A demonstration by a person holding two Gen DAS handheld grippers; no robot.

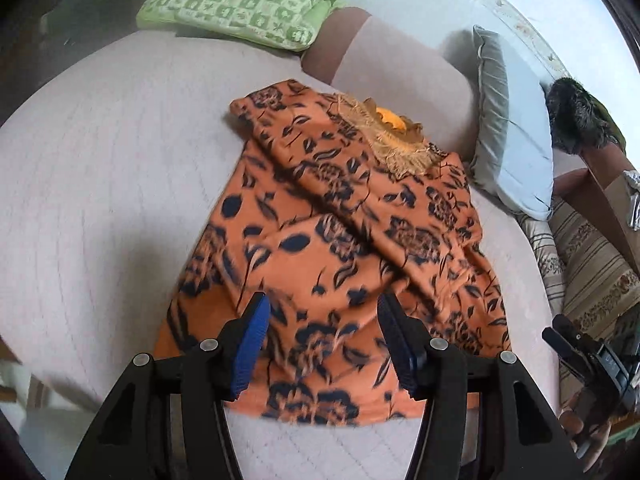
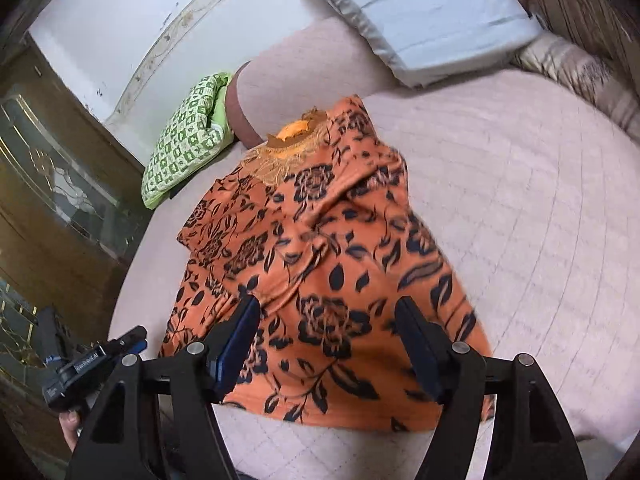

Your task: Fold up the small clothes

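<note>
An orange garment (image 1: 332, 216) (image 2: 320, 264) with a black flower print lies flat on the pale pink quilted bed (image 1: 100, 184) (image 2: 520, 216). Its sides are folded in over the middle, and its fringed collar points away from me. My left gripper (image 1: 323, 300) hovers over the near hem, open, with nothing between its blue pads. My right gripper (image 2: 328, 300) also stands open above the hem and presses on no cloth. Each gripper shows at the edge of the other's view, the right gripper (image 1: 560, 340) held by a hand and the left gripper (image 2: 132, 336) likewise.
A green checked pillow (image 1: 240, 4) (image 2: 184, 140) and a pink bolster (image 1: 380, 64) lie beyond the collar. A grey-white pillow (image 1: 516, 140) (image 2: 432, 20) and a striped cushion (image 1: 592, 264) sit at the bed's side. A dark wooden cabinet with glass (image 2: 48, 184) stands beside the bed.
</note>
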